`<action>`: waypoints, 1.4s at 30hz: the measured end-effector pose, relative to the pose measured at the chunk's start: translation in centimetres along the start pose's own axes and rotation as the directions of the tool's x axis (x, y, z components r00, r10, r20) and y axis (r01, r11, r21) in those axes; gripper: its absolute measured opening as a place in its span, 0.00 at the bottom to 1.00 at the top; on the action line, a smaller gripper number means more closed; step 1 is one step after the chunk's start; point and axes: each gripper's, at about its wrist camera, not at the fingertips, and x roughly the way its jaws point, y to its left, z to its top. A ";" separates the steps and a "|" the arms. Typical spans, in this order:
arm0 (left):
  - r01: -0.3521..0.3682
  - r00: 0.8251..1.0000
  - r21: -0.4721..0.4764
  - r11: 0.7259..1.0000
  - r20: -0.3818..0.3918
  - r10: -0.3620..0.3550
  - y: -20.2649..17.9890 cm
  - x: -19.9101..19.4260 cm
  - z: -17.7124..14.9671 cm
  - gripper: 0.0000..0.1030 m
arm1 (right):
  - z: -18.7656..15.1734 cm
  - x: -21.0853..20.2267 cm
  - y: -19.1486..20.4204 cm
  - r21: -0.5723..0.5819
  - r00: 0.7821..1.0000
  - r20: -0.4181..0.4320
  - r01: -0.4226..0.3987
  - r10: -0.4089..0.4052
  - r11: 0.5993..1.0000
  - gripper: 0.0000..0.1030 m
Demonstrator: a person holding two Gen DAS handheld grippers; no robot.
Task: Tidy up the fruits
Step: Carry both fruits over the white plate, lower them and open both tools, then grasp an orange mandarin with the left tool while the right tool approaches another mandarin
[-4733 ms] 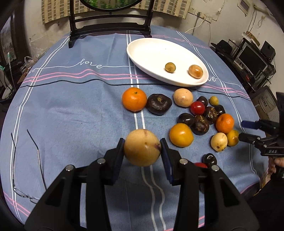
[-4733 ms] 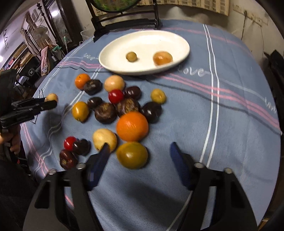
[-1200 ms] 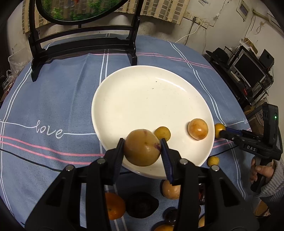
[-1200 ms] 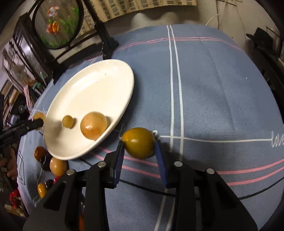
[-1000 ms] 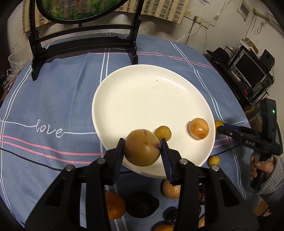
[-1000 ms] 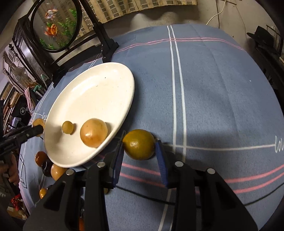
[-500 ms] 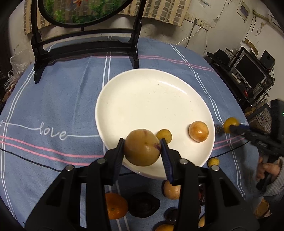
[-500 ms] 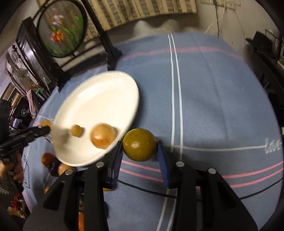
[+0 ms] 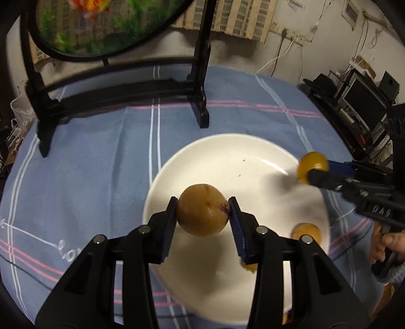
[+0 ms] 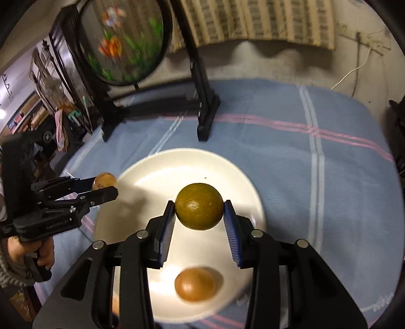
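Both tools have moved up over the white plate [image 9: 177, 177]. The right tool [image 10: 199, 217] brought its green fruit [image 10: 199, 206] from beside the plate to above it. The left tool [image 9: 203, 212] carried its brown fruit [image 9: 202, 210] further in.

A lived-in home room. A round table [image 9: 83, 157] wears a blue cloth with pink and white stripes, and a round fish tank [image 10: 124, 40] with goldfish stands on it in a black wooden frame. Behind hang a woven striped blind [image 10: 255, 20] and loose wall cables [image 9: 283, 50]; a shelf of speakers and electronics [image 9: 364, 101] fills 1 corner.
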 end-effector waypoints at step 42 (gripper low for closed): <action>-0.127 0.991 -0.120 0.985 -0.052 0.121 2.6 -8.8 -17.5 0.74 | -19.2 -14.6 7.0 0.047 0.997 -0.036 0.069 -0.067 0.997 0.64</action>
